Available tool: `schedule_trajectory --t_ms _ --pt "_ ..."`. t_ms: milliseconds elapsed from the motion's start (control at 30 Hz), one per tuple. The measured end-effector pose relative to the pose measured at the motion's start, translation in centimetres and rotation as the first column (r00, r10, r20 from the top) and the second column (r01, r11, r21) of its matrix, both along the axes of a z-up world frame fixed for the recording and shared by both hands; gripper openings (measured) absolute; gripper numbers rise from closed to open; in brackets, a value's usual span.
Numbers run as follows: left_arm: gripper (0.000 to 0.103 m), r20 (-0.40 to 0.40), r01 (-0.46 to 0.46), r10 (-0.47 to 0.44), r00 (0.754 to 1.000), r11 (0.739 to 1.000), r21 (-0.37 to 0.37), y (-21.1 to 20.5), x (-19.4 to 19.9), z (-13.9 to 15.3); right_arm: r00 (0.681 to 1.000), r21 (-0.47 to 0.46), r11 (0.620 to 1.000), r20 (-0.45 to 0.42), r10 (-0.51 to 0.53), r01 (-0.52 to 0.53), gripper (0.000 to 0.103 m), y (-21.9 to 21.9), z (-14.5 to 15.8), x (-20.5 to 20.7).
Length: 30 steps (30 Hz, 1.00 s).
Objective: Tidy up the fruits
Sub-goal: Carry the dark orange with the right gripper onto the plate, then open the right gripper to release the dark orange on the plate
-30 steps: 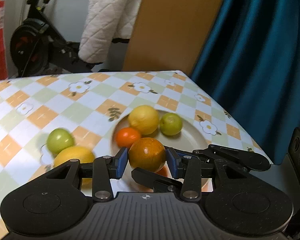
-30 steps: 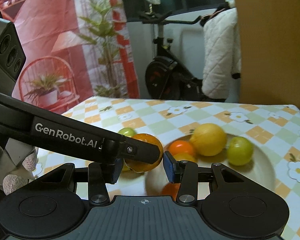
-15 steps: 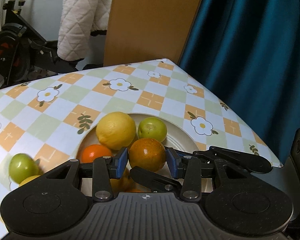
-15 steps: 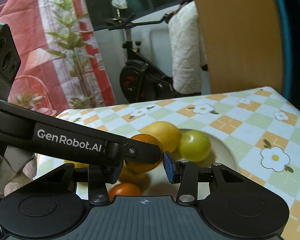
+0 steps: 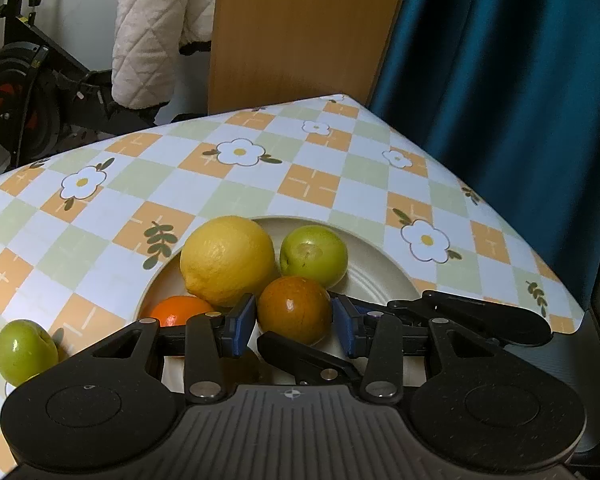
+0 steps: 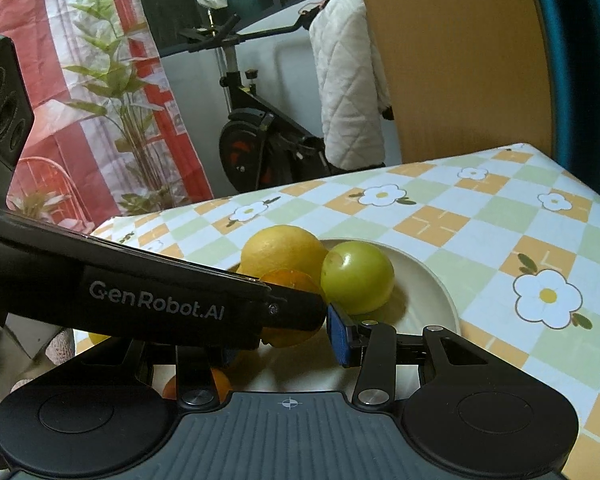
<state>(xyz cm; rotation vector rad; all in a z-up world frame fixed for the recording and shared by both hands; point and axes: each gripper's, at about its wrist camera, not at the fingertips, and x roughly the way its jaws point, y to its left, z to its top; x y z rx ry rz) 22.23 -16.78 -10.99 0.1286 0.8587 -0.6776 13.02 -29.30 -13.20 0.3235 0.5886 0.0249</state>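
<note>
My left gripper [image 5: 294, 322] is shut on a brownish orange fruit [image 5: 294, 309] and holds it over the cream plate [image 5: 380, 268]. On the plate lie a yellow lemon [image 5: 228, 260], a green fruit [image 5: 314, 255] and a small orange [image 5: 178, 310]. Another green fruit [image 5: 25, 351] sits on the tablecloth at left. My right gripper [image 6: 284, 340] is open just right of the left one. In its view the left gripper's finger crosses in front, with the held orange fruit [image 6: 290, 280], lemon [image 6: 278, 250], green fruit [image 6: 356, 278] and plate [image 6: 424, 280] behind.
The table has a checked flower cloth [image 5: 308, 188]. Its right edge [image 5: 500, 216] drops off near a blue curtain [image 5: 520, 80]. A wooden board [image 5: 300, 28], a white quilted coat [image 5: 156, 28] and an exercise bike [image 5: 24, 92] stand behind the table.
My left gripper has carried the orange fruit right, from beside the plate to over it, next to the lemon and green fruit. The right gripper has moved right with it.
</note>
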Motion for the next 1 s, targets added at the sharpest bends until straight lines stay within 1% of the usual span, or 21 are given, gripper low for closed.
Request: schedule_trajectory --t_ms 333,600,733,1000 --pt "0.045 -0.001 -0.007 0.007 1.0 1.0 0.019 -0.3 0.2 -0.6 1.0 0.008 1.0 -0.02 0.004 -0.004 0.04 0.0 -0.5 0.3" --pt "0.045 -0.002 -0.019 0.019 1.0 1.0 0.014 -0.2 0.0 -0.5 0.999 -0.015 1.0 -0.035 0.004 -0.005 0.043 0.3 -0.5 0.3" --pt "0.045 0.002 -0.032 0.032 0.999 0.999 -0.005 0.6 -0.1 0.0 0.999 -0.033 0.999 -0.039 -0.006 0.005 0.044 0.5 -0.1 -0.1" --pt "0.045 0.028 -0.07 0.072 0.997 0.995 -0.072 3.6 -1.0 2.1 1.0 -0.062 0.998 -0.029 -0.004 0.002 0.044 1.4 1.3 -1.5"
